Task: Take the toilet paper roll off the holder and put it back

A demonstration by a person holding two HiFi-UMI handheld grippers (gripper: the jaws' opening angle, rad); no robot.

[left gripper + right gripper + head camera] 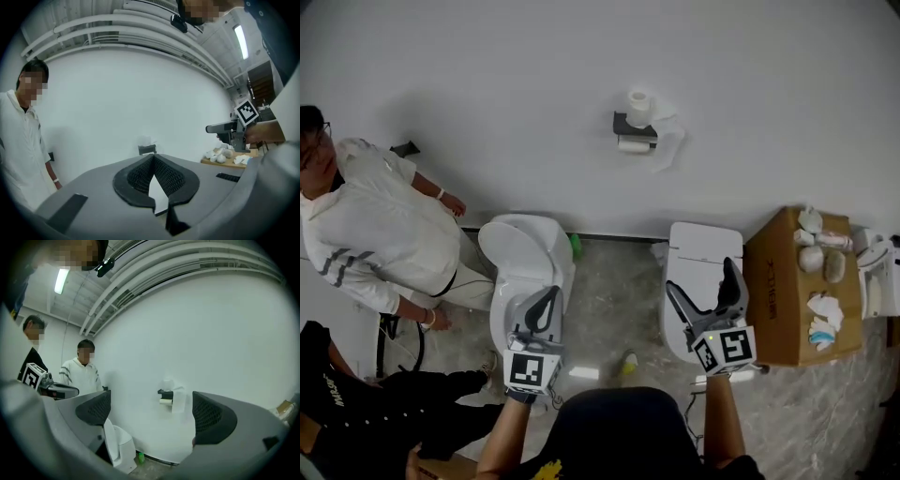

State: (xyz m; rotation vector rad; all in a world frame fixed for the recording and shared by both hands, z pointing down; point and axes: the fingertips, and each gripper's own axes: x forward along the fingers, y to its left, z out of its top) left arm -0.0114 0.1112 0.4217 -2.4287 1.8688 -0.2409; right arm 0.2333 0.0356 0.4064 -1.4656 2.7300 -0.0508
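A dark holder [634, 125] is fixed to the white wall, far ahead of both grippers. One toilet paper roll [638, 102] stands on top of it. A second roll [632, 145] hangs beneath, with a paper tail [667, 147] drooping to the right. My left gripper [550, 300] is low over the left toilet, its jaws shut with nothing in them [153, 157]. My right gripper [700, 279] is above the right toilet with its jaws wide open and empty. In the right gripper view the holder [165, 393] and the hanging roll [165, 401] show between the jaws, far off.
Two white toilets [525, 267] [698, 246] stand against the wall. At the right a cardboard box [787, 300] carries several paper wads. A person in a white top [366, 225] crouches at the left. A green bottle [575, 247] stands by the wall.
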